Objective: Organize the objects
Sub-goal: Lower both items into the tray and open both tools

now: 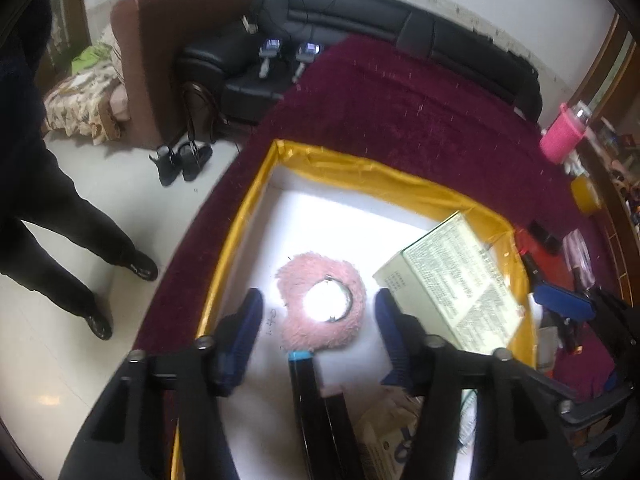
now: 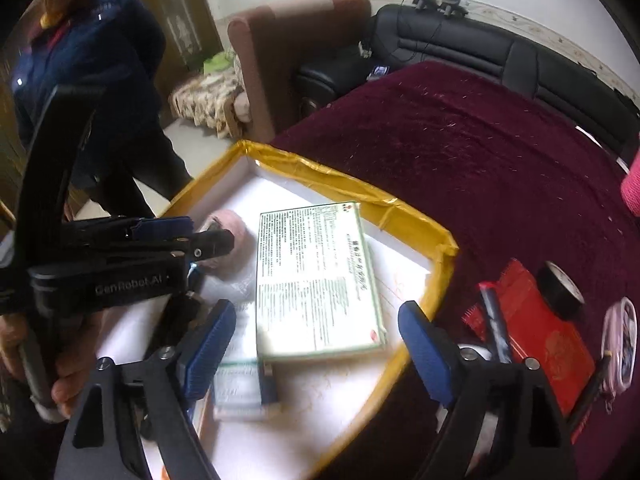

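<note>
A white box with a yellow-taped rim (image 1: 362, 170) (image 2: 344, 188) sits on a maroon cloth. Inside lie a pink fluffy ring (image 1: 322, 306) (image 2: 234, 226), a pale green printed carton (image 1: 456, 280) (image 2: 316, 276), a black stick with a blue tip (image 1: 308, 396) and small packets (image 2: 240, 388). My left gripper (image 1: 318, 334) is open and empty above the ring and the stick; it also shows in the right wrist view (image 2: 168, 236). My right gripper (image 2: 316, 348) is open and empty over the carton's near edge.
To the right of the box on the cloth lie a red packet (image 2: 548, 336), a black tape roll (image 2: 560, 290), a pen (image 2: 496, 324) and a white case (image 2: 622, 344). A pink cup (image 1: 560, 136) stands farther back. A black sofa (image 1: 360, 16) lies beyond. A person stands at left (image 1: 60, 216).
</note>
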Available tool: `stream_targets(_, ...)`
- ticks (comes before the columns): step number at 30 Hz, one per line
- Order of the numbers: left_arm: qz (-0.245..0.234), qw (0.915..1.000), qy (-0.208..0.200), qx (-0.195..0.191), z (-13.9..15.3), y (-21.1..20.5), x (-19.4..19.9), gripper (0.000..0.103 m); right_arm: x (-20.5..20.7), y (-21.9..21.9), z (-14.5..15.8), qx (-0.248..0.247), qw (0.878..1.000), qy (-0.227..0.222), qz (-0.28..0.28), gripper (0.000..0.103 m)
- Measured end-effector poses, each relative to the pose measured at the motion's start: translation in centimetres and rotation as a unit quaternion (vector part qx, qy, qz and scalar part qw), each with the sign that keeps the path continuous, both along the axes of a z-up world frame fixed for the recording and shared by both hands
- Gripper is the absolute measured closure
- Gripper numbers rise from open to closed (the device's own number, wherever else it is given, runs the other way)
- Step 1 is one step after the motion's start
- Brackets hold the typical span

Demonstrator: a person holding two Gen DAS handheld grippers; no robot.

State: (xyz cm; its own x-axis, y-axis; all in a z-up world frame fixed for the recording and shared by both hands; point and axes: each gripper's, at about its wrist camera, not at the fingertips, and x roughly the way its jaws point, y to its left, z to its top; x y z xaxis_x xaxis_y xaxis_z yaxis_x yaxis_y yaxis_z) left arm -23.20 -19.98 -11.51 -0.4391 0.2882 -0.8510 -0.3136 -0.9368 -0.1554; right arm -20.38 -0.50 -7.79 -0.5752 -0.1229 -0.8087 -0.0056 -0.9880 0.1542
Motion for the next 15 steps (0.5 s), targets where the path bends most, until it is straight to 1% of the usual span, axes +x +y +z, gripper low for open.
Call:
stream_targets(3,0.0,0.9997,0.023,0.012,1.6,-0.3,2.4,0.039,3.1,1.7,1.7,-0.038,0.999,0.022,-0.012,0.012)
stream_targets(6,-0.003,0.9988,0.042,0.023,3.0,0.3,6.0,0.034,7.1,4.2,2.4,-0.079,0.995,0.042,-0.038,0.01)
stream_targets(11,-0.035,0.9961,0.07,0.043,4.4,2.8,12.6,0.024,12.6,8.8,1.8,-0.104,0.989,0.055,-0.09,0.01)
stream_targets(14,-0.058,0.9945,0.065,0.059,4.6,4.7,15.6,0.023,15.1,11.6,0.7,-0.11,0.985,0.047,-0.125,0.01)
stream_targets(15,-0.069,0.9936,0.062,0.063,4.6,5.5,16.4,0.023,15.4,12.2,0.6,-0.109,0.985,0.045,-0.13,0.01)
